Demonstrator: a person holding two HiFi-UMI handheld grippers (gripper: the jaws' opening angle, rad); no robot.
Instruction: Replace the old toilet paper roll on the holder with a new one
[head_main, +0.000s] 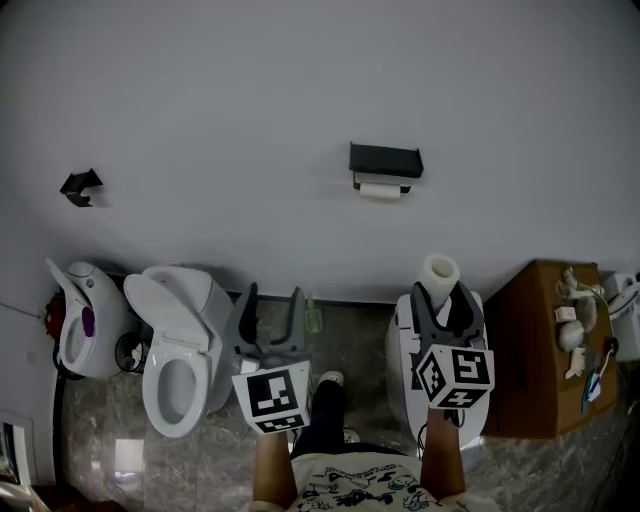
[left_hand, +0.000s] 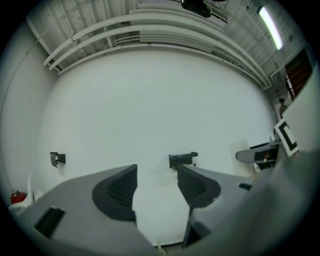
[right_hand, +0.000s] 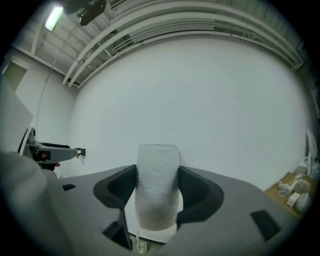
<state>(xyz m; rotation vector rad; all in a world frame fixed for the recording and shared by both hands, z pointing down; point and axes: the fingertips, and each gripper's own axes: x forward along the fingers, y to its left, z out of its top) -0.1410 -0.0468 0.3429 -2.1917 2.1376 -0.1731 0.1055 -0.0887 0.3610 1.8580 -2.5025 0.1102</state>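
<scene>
Seemingly level: left claw (head_main: 273, 300), right claw (head_main: 442, 296).

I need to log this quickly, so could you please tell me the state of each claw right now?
Left claw: open, empty.
Right claw: closed on a toilet paper roll, held upright.
</scene>
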